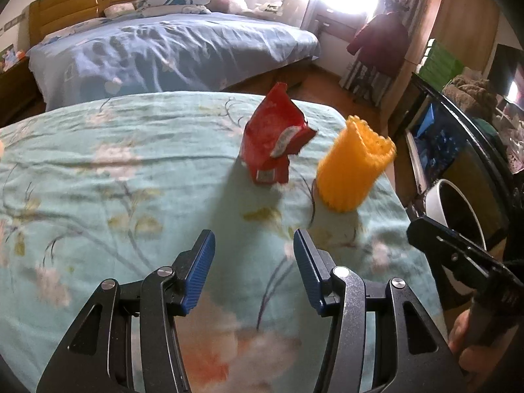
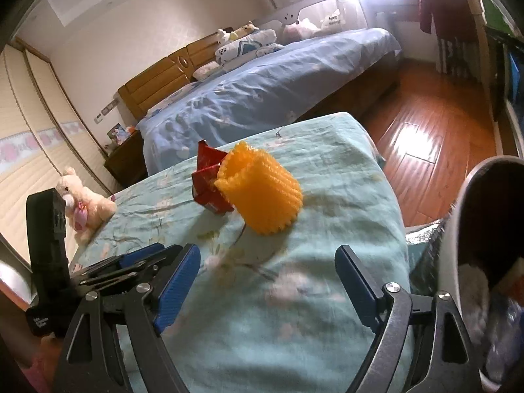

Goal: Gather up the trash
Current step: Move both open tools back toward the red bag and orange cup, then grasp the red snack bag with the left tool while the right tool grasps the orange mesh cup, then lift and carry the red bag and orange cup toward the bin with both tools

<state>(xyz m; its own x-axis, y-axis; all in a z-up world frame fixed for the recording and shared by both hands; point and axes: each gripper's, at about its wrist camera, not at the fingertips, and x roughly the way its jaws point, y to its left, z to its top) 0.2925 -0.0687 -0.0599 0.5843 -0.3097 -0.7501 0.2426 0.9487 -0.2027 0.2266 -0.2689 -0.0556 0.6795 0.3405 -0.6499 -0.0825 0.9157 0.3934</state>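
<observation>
A crumpled red snack wrapper (image 1: 273, 137) stands on the teal floral bedspread (image 1: 114, 170), with an orange foam fruit net (image 1: 353, 167) just right of it. In the right wrist view the orange net (image 2: 262, 193) lies in front of the red wrapper (image 2: 208, 177). My left gripper (image 1: 253, 262) is open and empty, short of both items. My right gripper (image 2: 267, 278) is open and empty, short of the net. A white bin (image 2: 471, 229) with trash inside is at the bed's right edge; it also shows in the left wrist view (image 1: 439, 203).
A plush bear (image 2: 83, 203) sits at the bedspread's left edge. A second bed with blue sheets (image 1: 170, 52) stands behind. Wooden floor (image 2: 425, 124) lies to the right, with a dark cabinet (image 1: 458, 137) beside the bin.
</observation>
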